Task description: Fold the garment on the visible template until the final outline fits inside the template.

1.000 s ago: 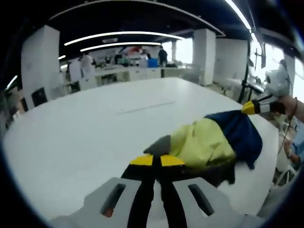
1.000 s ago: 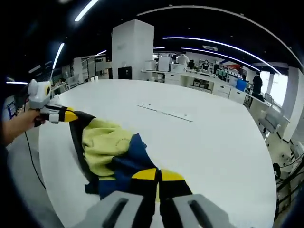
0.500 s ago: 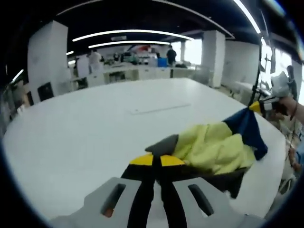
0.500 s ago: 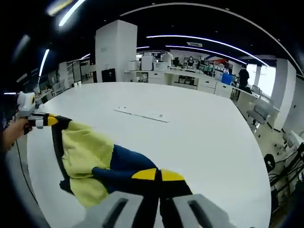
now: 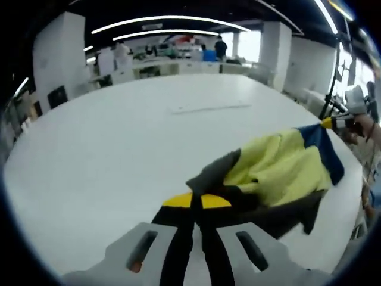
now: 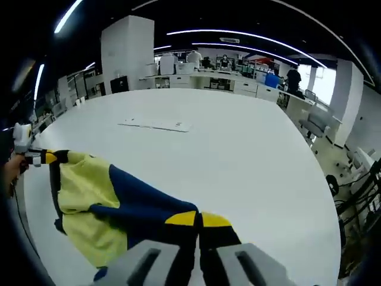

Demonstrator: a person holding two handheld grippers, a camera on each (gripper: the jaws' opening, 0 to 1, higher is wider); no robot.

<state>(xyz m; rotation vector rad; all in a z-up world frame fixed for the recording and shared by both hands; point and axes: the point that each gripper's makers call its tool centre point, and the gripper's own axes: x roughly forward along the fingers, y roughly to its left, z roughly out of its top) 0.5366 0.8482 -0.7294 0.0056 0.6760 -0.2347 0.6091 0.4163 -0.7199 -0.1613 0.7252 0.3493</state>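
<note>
Left gripper view: nearest, left gripper (image 5: 197, 201) pinching its yellow-tipped jaws together on a grey-and-dark edge of the garment (image 5: 280, 170), no gap showing between the tips. Beyond the jaws, yellow, navy and dark cloth hanging stretched out to the right, raised above the white table (image 5: 107, 149). At the far right end of the cloth, right gripper (image 5: 333, 123) gripping the navy corner, a hand (image 5: 361, 124) behind it. Farther off on the table, lying flat, a thin pale strip (image 5: 208, 108). Farthest back, desks, white pillars and a few people standing under long ceiling lights.

Right gripper view: nearest, right gripper (image 6: 199, 219) clamping closed jaws on the navy part of the garment (image 6: 113, 205), tips meeting. Cloth spreading away to the left, yellow and navy, hanging over the near left part of the table (image 6: 238, 155). At its far left end, left gripper (image 6: 44, 157) holding the corner tight. Beyond, mid-table, the pale strip (image 6: 155, 125) lying flat.
</note>
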